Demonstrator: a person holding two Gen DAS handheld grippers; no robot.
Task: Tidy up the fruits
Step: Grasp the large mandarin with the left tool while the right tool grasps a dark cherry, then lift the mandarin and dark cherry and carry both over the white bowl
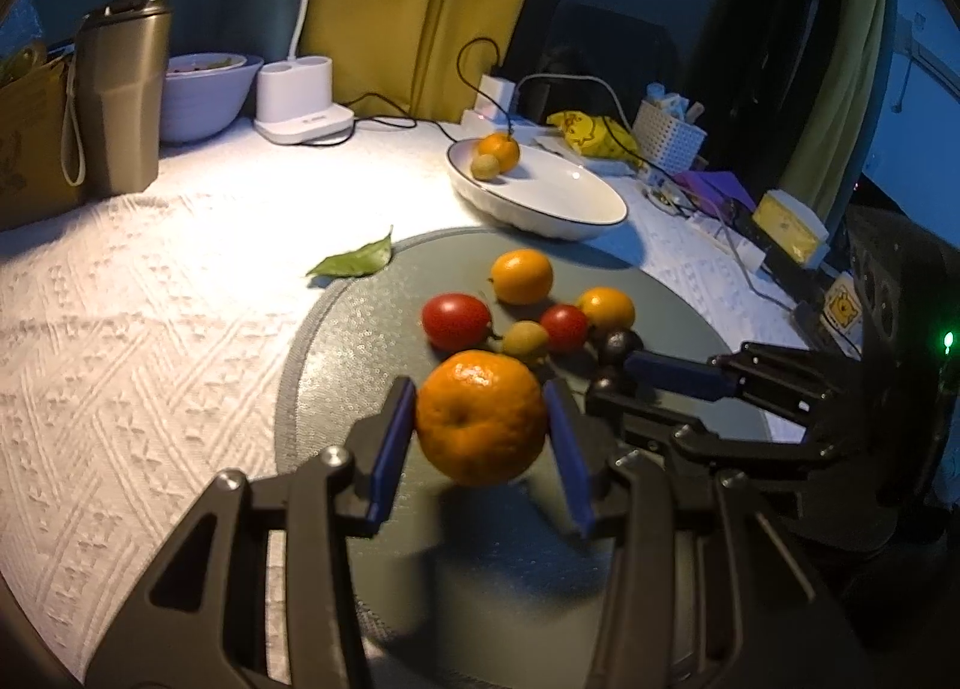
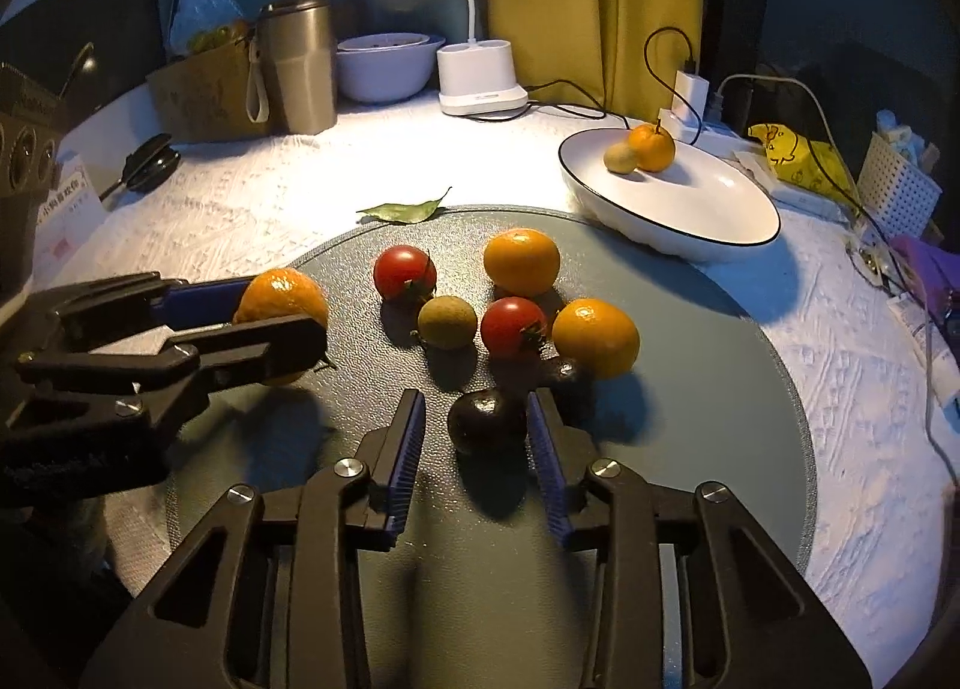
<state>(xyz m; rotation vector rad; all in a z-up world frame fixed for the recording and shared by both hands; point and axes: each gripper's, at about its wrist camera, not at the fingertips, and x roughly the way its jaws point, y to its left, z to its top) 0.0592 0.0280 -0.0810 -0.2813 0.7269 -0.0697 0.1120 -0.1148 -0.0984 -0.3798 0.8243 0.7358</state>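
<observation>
Care matters most as we take the dark plum (image 2: 487, 420), since it sits close against a second dark fruit (image 2: 567, 380) and an orange (image 2: 595, 336) just behind it; we judge a straight, steady lift safest, so the neighbours stay put on the round grey mat (image 2: 720, 365). Our right gripper (image 2: 477, 425) has the plum between its blue pads, the jaws narrowed almost to the fruit's width; the right pad looks to be touching it, while a thin gap seems to remain on the left, so we cannot tell whether the grip is fully made. We should let both pads seat before raising it. Our left gripper (image 1: 480, 419) is closed firmly on a mandarin (image 1: 480, 416), held clear above the mat with its shadow below. The white dish (image 2: 690, 245) stands beyond the mat's far right edge, already holding a mandarin and a small greenish fruit at its far end. Two tomatoes (image 2: 405, 272), another orange (image 2: 521, 260) and a small green fruit (image 2: 447, 322) still wait on the mat, ahead of the right gripper.
</observation>
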